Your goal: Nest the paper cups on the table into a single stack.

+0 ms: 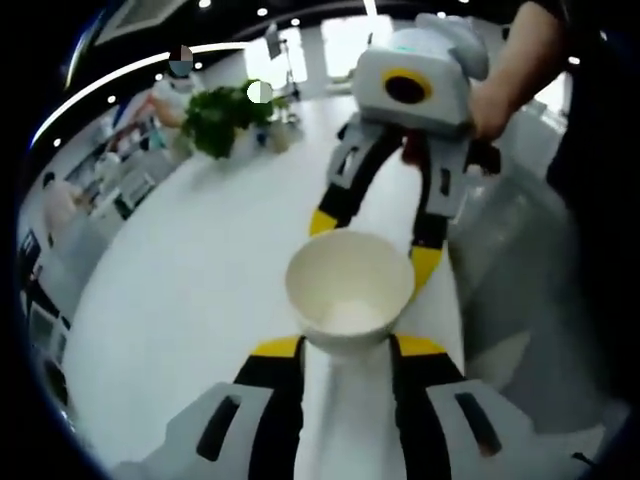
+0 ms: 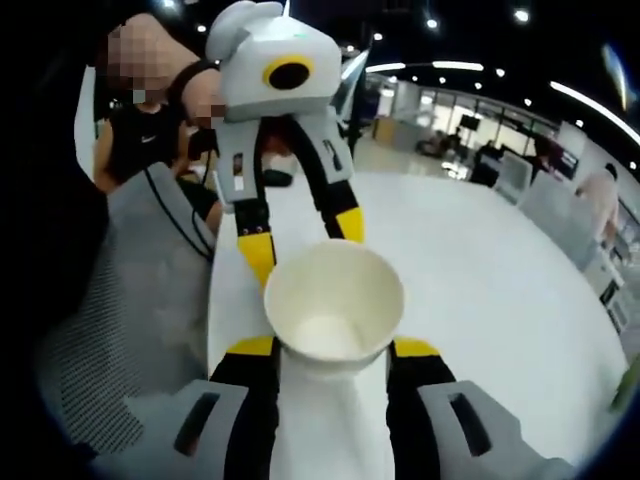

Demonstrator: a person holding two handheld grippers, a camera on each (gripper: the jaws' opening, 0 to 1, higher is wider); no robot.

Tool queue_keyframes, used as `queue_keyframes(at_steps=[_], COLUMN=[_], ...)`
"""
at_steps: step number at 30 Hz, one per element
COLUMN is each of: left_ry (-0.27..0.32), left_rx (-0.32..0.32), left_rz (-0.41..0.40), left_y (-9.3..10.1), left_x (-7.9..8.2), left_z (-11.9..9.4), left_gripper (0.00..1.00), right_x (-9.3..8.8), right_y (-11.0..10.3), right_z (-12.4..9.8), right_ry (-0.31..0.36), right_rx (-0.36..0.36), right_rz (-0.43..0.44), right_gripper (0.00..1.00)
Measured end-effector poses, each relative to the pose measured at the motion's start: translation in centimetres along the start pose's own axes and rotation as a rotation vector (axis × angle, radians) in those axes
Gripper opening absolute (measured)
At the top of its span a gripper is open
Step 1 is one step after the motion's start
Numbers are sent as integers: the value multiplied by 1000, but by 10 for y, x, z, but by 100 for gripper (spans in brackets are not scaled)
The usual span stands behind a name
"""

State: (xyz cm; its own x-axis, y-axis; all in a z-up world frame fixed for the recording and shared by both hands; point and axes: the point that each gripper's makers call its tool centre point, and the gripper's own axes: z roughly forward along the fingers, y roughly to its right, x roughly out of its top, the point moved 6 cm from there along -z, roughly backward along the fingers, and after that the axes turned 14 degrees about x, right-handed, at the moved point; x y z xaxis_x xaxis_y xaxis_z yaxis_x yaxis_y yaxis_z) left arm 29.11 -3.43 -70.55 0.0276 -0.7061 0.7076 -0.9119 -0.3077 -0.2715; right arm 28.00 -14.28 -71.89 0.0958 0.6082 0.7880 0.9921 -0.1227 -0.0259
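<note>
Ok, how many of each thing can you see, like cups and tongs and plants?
Paper cup: 1
Tongs: 2, the left tongs and the right tongs
Leafy plant: 1
Total: 4

**Colours on the table and the tools**

The paper cup is cream-white inside and out, with no print. The table is plain glossy white. The left gripper, at the bottom of the left gripper view, is black with yellow tips and pale grey shells. The right gripper, at upper right there, has the same black, yellow and grey. A plant at upper left is dark green. The chair, at left of the right gripper view, is grey mesh.
</note>
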Motion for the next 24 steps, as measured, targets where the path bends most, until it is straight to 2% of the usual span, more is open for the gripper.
queue_keyframes(at_steps=[9, 15, 24], left_ry=[-4, 5, 9], left_rx=[-5, 5, -2], left_rz=[11, 27, 34], left_y=[-8, -22, -42], left_x=[5, 13, 15], left_z=[8, 11, 21], left_gripper=[33, 33, 33], right_x=[-2, 2, 3], right_y=[10, 23, 45], right_z=[-4, -8, -8], right_ry=[-2, 10, 2], right_rx=[-5, -28, -27], right_rz=[8, 14, 10], right_gripper=[38, 38, 39])
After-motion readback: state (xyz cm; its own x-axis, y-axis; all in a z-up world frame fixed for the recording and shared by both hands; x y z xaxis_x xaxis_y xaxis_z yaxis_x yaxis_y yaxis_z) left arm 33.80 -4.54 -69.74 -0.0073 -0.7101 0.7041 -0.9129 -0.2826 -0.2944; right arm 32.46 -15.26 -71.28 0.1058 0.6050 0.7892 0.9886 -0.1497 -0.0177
